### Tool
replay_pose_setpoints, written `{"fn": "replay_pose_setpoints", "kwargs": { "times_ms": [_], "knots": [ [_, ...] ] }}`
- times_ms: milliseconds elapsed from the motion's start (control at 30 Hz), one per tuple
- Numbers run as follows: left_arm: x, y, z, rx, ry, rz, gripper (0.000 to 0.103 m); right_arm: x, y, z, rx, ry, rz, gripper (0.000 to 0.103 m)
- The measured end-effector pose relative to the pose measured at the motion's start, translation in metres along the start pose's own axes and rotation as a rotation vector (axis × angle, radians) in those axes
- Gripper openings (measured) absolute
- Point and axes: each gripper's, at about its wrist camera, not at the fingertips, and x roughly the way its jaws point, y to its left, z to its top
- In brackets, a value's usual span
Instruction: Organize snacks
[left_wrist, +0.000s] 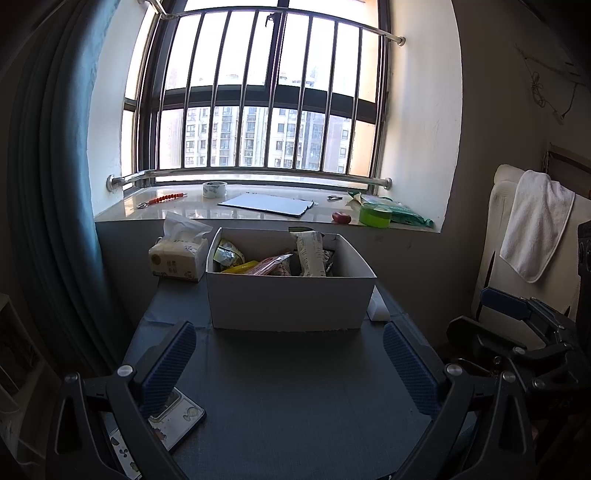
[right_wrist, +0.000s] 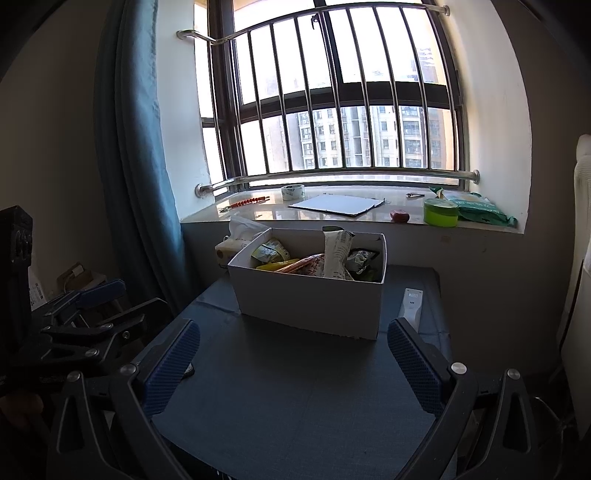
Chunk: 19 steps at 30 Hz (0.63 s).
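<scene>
So your left gripper (left_wrist: 290, 363) is spread wide with nothing between its blue pads, hovering low over the dark bench (left_wrist: 295, 398). Your right gripper (right_wrist: 293, 363) is the same deal, jaws apart and empty, parked just beside the left one at the near end of the bench. Under your left finger there's a small patterned card or booklet (left_wrist: 177, 424) lying flat on the bench.

Straight ahead of both grippers sits the white box (left_wrist: 288, 299), well apart from the fingertips. The snacks (left_wrist: 273, 260) are already in it: a tall whitish packet (left_wrist: 312, 253) standing upright, a red-and-white wrapper leaning across the middle, something yellow and a green-printed bag on the left side. A tissue pack (left_wrist: 179, 258) sits just left of the box, touching or nearly so, and a white remote (right_wrist: 412, 304) lies on the bench by its right side. Behind it all, the windowsill (left_wrist: 258, 212) carries a tape roll (left_wrist: 214, 189) and a green tub (left_wrist: 375, 215).
</scene>
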Motion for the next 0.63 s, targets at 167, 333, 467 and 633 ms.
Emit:
{"fn": "replay_pose_setpoints", "kwargs": {
  "times_ms": [167,333,467,633],
  "knots": [
    [-0.0003,0.0006,-0.0002,-0.002,0.001,0.002,0.103,0.0005,0.0006,-0.0006,-0.002,0.003,0.001,0.103],
    [-0.0003,0.0019,-0.0019,-0.004,0.004,0.002,0.103,0.0006,0.0009,-0.0007,-0.002,0.004,0.002,0.103],
    [0.0003,0.0019,-0.0021,-0.003,0.005,0.000,0.103,0.0005,0.0006,-0.0008,-0.002,0.005,0.003,0.103],
    [0.0023,0.0019,-0.0030,-0.011,0.012,-0.011,0.103,0.0012,-0.0003,-0.0007,0.000,0.008,0.003,0.103]
  ]
}}
